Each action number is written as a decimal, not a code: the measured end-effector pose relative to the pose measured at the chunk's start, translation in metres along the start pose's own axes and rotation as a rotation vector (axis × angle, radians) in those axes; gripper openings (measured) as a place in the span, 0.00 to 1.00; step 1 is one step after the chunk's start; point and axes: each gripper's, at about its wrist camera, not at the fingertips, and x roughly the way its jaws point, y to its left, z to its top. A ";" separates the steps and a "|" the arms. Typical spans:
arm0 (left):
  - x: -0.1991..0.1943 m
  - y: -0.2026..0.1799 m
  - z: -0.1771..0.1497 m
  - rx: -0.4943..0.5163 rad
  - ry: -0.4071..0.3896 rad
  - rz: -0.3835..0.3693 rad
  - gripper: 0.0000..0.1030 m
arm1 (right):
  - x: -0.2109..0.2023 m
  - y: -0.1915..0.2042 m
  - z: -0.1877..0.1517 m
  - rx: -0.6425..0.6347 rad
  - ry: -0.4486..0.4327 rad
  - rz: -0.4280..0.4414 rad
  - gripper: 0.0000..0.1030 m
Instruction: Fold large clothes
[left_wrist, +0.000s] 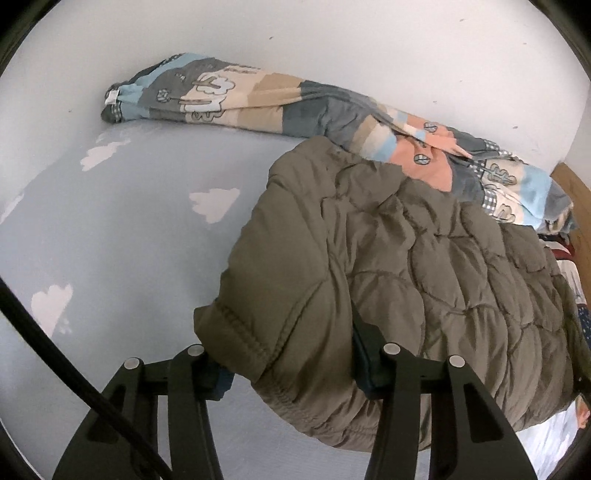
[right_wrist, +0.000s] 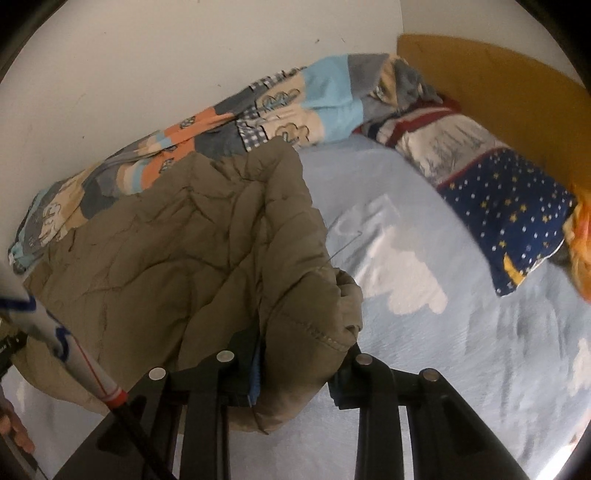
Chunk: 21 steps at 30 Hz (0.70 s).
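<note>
An olive quilted puffer jacket (left_wrist: 424, 266) lies bunched on the light blue bed sheet (left_wrist: 129, 229). My left gripper (left_wrist: 291, 373) is shut on a stitched edge of the jacket, and the fabric bulges out between its black fingers (left_wrist: 369, 369). In the right wrist view the same jacket (right_wrist: 177, 236) spreads to the left. My right gripper (right_wrist: 295, 373) is shut on a thick folded edge of it, with a blue pad showing beside the cloth. Both gripped edges hang lifted off the sheet.
A patchwork quilt (left_wrist: 295, 107) lies rolled along the white wall behind the jacket. A star-patterned pillow (right_wrist: 509, 206) rests by the orange headboard (right_wrist: 498, 92). A black cable (left_wrist: 55, 332) crosses the left view. A hand (right_wrist: 14, 428) and a white rod (right_wrist: 74, 347) sit at lower left.
</note>
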 end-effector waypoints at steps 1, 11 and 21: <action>-0.004 0.001 0.000 0.002 0.000 -0.006 0.48 | -0.003 0.000 -0.001 -0.004 -0.002 0.002 0.28; -0.055 0.004 -0.021 0.025 0.002 -0.042 0.48 | -0.045 -0.010 -0.017 -0.002 -0.013 0.015 0.28; -0.089 0.016 -0.074 0.030 0.027 -0.041 0.48 | -0.087 -0.037 -0.073 0.071 0.010 0.036 0.28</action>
